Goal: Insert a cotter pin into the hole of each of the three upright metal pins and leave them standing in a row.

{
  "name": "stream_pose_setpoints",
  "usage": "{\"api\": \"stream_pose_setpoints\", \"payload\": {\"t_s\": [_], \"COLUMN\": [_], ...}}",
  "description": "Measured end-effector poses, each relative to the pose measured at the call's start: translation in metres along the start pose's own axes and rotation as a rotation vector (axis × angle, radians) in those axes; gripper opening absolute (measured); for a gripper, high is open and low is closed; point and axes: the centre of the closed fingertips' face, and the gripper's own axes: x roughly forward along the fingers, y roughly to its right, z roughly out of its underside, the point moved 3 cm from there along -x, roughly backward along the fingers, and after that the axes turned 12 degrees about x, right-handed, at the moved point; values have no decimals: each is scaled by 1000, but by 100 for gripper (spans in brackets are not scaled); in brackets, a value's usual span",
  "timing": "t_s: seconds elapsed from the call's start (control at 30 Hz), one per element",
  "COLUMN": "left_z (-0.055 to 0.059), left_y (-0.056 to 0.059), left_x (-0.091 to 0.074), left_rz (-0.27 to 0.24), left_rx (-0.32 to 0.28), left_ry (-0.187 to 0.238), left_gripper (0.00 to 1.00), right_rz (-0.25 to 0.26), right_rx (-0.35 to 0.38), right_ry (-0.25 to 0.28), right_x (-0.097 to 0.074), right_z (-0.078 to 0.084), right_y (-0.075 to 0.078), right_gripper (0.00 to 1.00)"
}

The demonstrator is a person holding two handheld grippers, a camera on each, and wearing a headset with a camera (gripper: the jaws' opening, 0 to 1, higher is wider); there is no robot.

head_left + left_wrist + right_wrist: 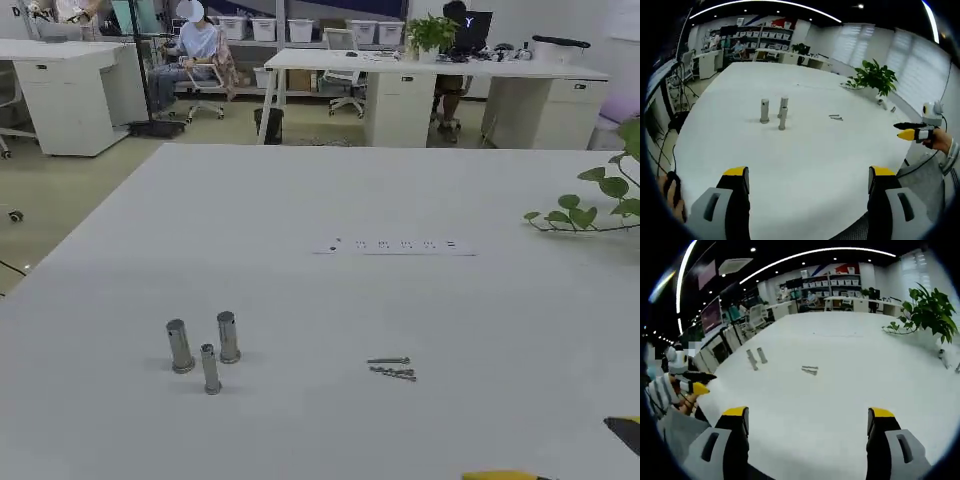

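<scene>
Left gripper: jaws stand wide apart, yellow-tipped, level with each other. Right gripper: jaws equally wide apart. In the left gripper view, the right gripper sits at the right edge, held in the right hand, tips pointing left. In the right gripper view, the left gripper sits at the left edge, tips pointing right, with a striped sleeve behind it.

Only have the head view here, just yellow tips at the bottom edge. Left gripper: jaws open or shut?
Observer: Open. In the left gripper view the left gripper has its jaws wide apart with nothing between them. The three metal pins stand ahead of it.
Operator: And the right one?
Observer: The right gripper is open and empty too. In its own view the cotter pins lie on the table ahead, roughly in line with the gap between its jaws.
</scene>
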Motion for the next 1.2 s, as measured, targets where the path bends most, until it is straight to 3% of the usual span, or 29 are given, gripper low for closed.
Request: {"api": "stream_pose_setpoints", "payload": {"t_s": [0.7,1.2], "left_z": [-2,-4], "left_y": [-12,-11], "left_x": [-4,-1], "left_rz": [-32,-35], "left_rx": [45,63], "left_ry": [3,9], "left_gripper": [99,93], "right_rz": [18,30], "right_rx": [-43,-69], "right_ry": [5,3], "right_x": [-11,-14], "right_z": [2,3], "right_y": [6,14], "right_gripper": [93,90]}}
